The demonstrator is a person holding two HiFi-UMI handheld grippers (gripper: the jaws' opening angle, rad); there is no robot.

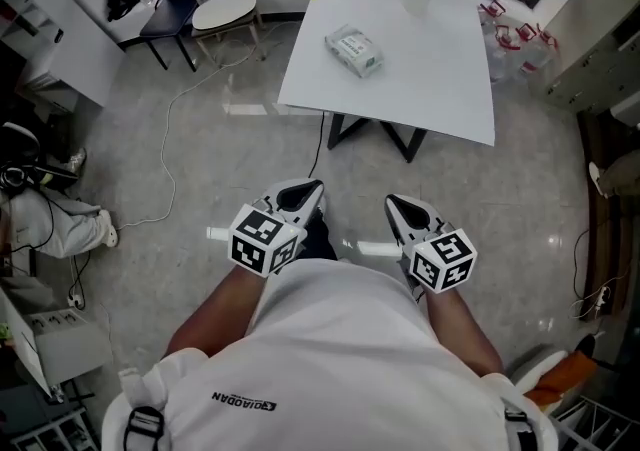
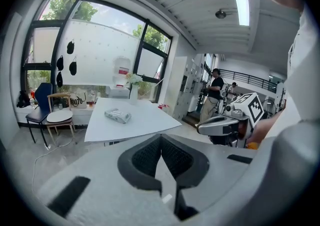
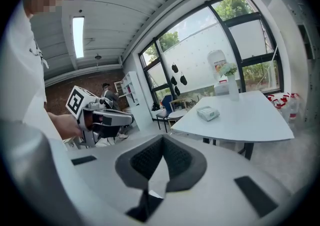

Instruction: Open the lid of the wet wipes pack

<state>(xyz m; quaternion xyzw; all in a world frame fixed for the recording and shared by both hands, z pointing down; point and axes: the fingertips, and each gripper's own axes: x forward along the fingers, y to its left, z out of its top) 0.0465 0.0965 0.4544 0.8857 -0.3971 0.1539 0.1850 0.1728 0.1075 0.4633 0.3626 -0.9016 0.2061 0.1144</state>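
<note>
Head view: one wet wipes pack (image 1: 354, 50) lies on a white table (image 1: 440, 79), its lid too small to make out, well apart from the left gripper (image 1: 300, 197) and right gripper (image 1: 402, 209). Left gripper view: jaws clenched, empty. Right gripper view: likewise.

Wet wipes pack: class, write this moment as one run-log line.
wet wipes pack: on table, untouched | left tool: shut, empty | right tool: shut, empty
</note>
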